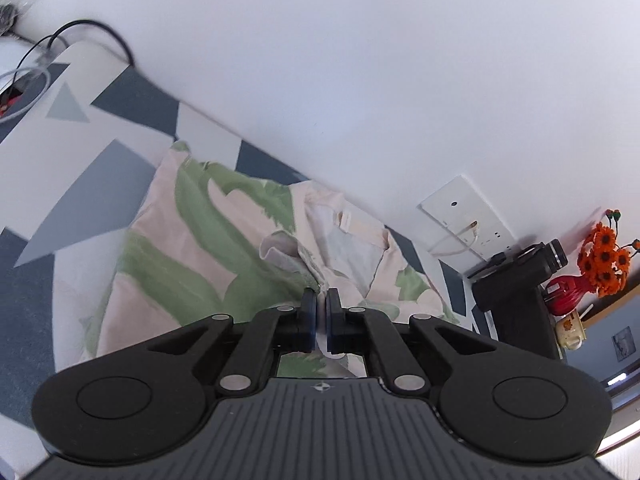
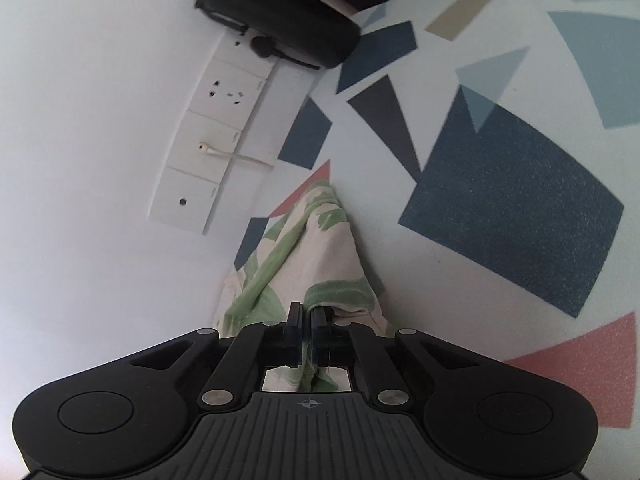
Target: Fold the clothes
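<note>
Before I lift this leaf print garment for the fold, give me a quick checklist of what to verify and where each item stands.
1. Left tool shut on the garment: ok, fabric sits between its closed jaws.
2. Right tool shut on the garment: ok, cloth is pinched there too.
3. Which edge or corner each tool holds: cannot tell.
4. Garment lying flat: not ok, bunched near the left tool.
5. Patterned mat beside the garment bare for folding: ok.

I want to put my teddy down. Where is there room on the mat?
Bare patterned mat lies open beside the leafy garment, on its side away from the wall, and past the garment's far edge toward the cables. It's crowded by the vase of orange flowers.
</note>
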{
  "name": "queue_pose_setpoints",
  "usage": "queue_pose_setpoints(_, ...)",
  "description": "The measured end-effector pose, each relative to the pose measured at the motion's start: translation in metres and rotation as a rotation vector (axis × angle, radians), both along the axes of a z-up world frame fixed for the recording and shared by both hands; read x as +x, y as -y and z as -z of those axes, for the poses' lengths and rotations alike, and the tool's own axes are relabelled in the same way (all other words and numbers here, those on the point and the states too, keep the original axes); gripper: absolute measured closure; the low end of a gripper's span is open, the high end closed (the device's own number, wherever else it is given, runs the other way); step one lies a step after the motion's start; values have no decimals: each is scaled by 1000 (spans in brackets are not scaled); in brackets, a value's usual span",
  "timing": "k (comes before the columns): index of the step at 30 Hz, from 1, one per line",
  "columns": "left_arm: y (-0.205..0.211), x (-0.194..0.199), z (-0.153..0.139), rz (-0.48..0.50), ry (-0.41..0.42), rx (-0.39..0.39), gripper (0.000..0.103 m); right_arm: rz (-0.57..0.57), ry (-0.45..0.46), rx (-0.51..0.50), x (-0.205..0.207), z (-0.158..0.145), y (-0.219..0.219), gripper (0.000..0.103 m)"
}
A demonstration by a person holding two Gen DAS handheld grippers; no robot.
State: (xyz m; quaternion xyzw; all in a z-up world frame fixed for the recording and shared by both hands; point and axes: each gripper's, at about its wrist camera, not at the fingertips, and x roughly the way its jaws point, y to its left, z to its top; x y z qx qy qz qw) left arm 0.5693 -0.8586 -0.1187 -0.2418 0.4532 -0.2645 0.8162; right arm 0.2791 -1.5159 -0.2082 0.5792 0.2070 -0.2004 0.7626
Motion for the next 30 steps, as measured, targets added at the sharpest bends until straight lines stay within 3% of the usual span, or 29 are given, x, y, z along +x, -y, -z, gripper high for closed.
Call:
queue_pose_setpoints(4,-6,-12,38,53,-116,98,98,-79,-135,-31,-4,6,-1,98)
queue_pose_setpoints(6,-7,-12,43,63,-123,124,90,-68,-166,-13,-9,10,1,87)
queue_pose_setpoints(7,-7,-10,42,56,-105,128,81,-62,-167,-14,-12,9,1,80)
queue_pose_setpoints(8,-7,-7,40,48,-87,132,65,-57,-162,-22,-15,7,1,78)
queue_pose_setpoints(10,-2,4,32,29,-36,132,48,-50,-160,-41,-20,3,1,78)
queue_pose_setpoints(16,35,54,32,60,-34,125,48,-27,-123,-64,-12,-10,15,77)
queue_pose_setpoints(18,46,60,35,68,-27,143,56,-26,-111,-78,-4,-15,21,75)
queue_pose_setpoints(19,49,59,34,67,-16,147,85,-33,-105,-92,3,-18,25,73)
queue_pose_setpoints(20,51,59,33,68,-6,154,101,-43,-99,-109,12,-22,31,72)
queue_pose_setpoints(26,49,45,16,63,76,141,102,-101,-113,-125,70,-20,61,72)
queue_pose_setpoints(30,38,41,-4,13,144,117,102,-51,-95,19,95,3,86,72)
